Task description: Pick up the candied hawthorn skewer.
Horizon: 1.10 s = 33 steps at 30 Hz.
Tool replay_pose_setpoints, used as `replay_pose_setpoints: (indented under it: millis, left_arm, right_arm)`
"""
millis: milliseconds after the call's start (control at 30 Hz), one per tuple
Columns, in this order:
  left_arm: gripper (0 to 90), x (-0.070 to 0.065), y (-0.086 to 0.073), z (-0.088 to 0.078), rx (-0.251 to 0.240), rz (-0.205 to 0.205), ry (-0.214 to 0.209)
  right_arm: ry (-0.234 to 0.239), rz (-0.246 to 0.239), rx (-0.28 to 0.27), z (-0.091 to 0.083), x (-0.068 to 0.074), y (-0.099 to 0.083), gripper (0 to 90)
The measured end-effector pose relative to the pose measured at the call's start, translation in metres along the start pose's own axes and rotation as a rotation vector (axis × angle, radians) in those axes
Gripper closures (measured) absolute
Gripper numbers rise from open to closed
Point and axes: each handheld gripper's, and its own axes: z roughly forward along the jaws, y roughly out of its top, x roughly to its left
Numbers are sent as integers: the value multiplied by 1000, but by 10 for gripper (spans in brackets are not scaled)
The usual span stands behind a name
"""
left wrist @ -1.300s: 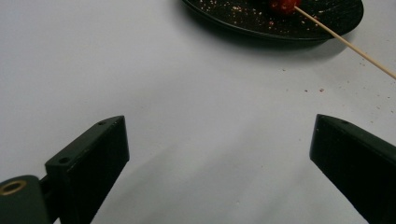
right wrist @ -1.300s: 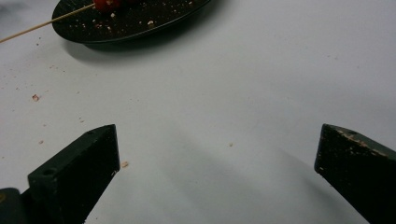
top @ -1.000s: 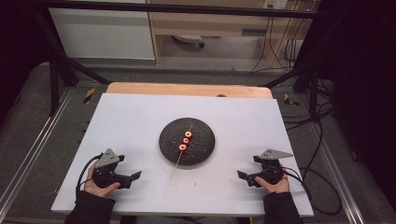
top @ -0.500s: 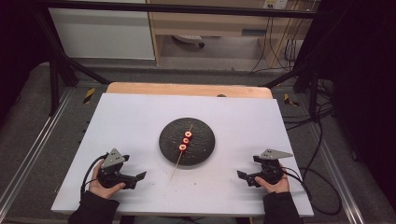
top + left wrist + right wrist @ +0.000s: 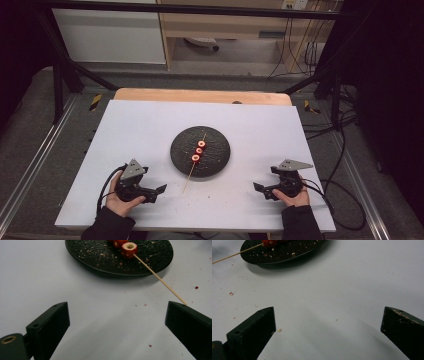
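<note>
A black round plate sits mid-table with a wooden skewer lying across it, and three red fruit rings are threaded on the skewer. The stick's bare end juts off the plate's near rim toward me. My left gripper rests on the table just left of that end, open and holding nothing. In the left gripper view the skewer tip ends right by the right-hand jaw, past the plate. My right gripper is open on the table to the plate's right, well apart from it. The right gripper view shows the plate and stick.
The white tabletop carries small red crumbs around the plate. A wooden board edge runs along the far side. Metal frame rails and cables lie beyond the table on both sides.
My left gripper has slid a little to the right, closer to the skewer's bare end. The right gripper, plate and skewer have not moved.
</note>
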Motion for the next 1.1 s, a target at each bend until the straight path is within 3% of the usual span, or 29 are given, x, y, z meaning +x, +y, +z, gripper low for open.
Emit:
replay_pose_setpoints:
  millis: [433, 700, 933, 1100]
  left_arm:
    - [156, -36, 25, 18, 54, 17, -25]
    - [319, -49, 34, 34, 117, 9, -14]
    - [502, -57, 37, 49, 173, -35, 6]
    - [636, -61, 39, 52, 185, -57, 13]
  right_arm:
    - [-9, -9, 8, 0, 1, 1, 7]
    - [-6, -2, 12, 1, 2, 1, 7]
    - [-7, -1, 15, 2, 2, 1, 7]
    - [-6, 2, 14, 2, 2, 1, 7]
